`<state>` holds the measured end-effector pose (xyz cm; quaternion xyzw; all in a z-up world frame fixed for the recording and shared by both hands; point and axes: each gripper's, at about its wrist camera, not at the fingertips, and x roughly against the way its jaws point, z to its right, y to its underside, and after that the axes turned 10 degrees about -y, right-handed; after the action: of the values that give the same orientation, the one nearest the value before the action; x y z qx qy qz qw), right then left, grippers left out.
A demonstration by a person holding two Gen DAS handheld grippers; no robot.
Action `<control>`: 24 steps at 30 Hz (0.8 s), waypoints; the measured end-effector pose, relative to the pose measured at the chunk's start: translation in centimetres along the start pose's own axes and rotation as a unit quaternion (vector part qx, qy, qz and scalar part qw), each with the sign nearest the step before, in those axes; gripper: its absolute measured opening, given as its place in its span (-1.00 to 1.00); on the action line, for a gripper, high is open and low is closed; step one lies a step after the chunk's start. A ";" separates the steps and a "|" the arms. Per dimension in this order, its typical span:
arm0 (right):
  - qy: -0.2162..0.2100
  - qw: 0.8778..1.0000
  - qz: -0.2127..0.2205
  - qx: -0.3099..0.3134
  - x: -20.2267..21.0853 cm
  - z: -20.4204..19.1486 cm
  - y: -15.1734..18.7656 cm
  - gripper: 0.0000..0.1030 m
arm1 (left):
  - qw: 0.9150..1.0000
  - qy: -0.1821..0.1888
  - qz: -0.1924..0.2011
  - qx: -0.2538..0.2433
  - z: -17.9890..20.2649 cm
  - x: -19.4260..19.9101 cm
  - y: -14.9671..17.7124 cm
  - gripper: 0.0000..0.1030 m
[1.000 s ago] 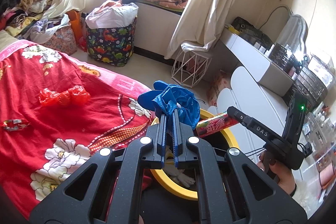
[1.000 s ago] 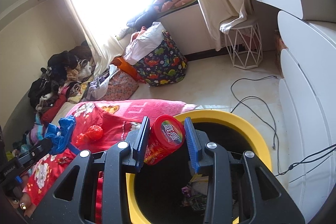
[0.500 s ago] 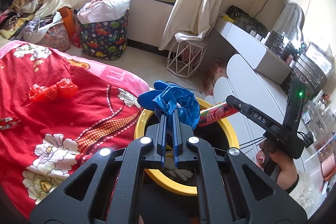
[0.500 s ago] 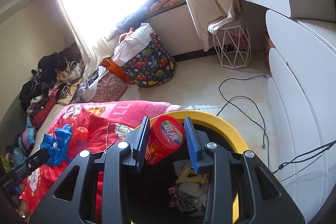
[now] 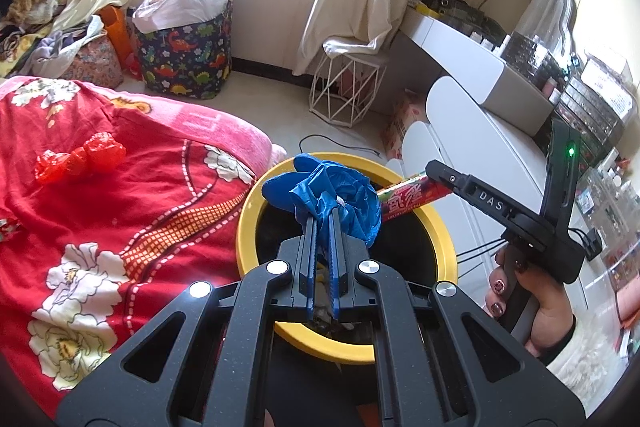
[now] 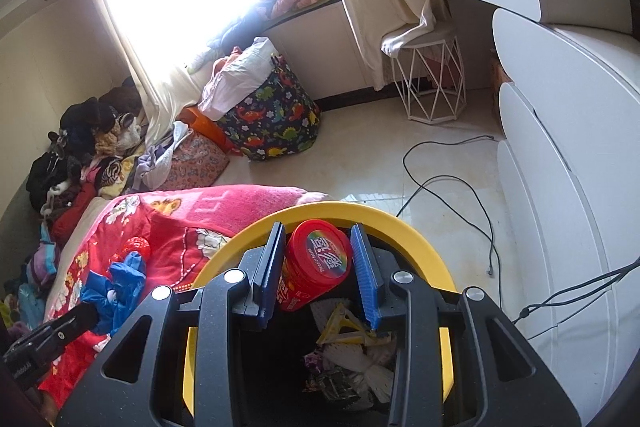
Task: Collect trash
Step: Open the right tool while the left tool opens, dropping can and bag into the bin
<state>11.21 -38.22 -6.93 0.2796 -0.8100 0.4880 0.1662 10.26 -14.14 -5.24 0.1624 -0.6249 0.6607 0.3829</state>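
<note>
1. Where the left camera looks, the left gripper point(image 5: 323, 223) has its jaws squeezed tight on a crumpled blue bag point(image 5: 324, 193). The bag hangs over the near side of a yellow-rimmed bin point(image 5: 246, 223). The bin stands on the floor, right beside a bed with a red flowered blanket point(image 5: 132, 227). A red bag point(image 5: 80, 157) lies on the blanket, well apart from the bin. The right gripper point(image 5: 434, 173) reaches in from the right, and a hand point(image 5: 532, 303) holds its handle. It carries a red candy tube point(image 5: 404, 197) over the bin, just beside the blue bag.

2. Where the right camera looks, the right gripper point(image 6: 318, 247) has the candy tube point(image 6: 314, 265) between its jaws. The left jaw touches the tube. A thin gap shows beside the right jaw, so I cannot tell if the grip is tight. The tube sits above the open bin point(image 6: 412, 233), which has wrappers and white paper point(image 6: 352, 355) at the bottom. At the lower left, the left gripper point(image 6: 90, 311) holds the blue bag point(image 6: 114, 287) by the bin's rim. A black cable point(image 6: 448, 183) curls on the floor point(image 6: 360, 155).
</note>
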 end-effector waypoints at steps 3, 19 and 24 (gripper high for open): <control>0.003 1.000 -0.004 -0.001 -0.2 0.3 0.1 -0.37 | 1.000 0.001 -0.008 -0.005 0.5 -0.4 0.3 -0.96; 0.014 1.000 -0.010 -0.006 -0.6 1.2 0.4 -0.37 | 0.998 0.010 -0.054 -0.032 2.4 -3.4 2.2 -0.96; 0.017 1.000 -0.007 -0.010 -0.5 1.4 0.4 -0.37 | 0.996 0.020 -0.073 -0.041 3.1 -4.3 2.7 -0.96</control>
<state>11.37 -39.10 -8.17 0.2749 -0.8099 0.4833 0.1866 10.38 -18.19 -9.57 0.1786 -0.6301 0.6078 0.4490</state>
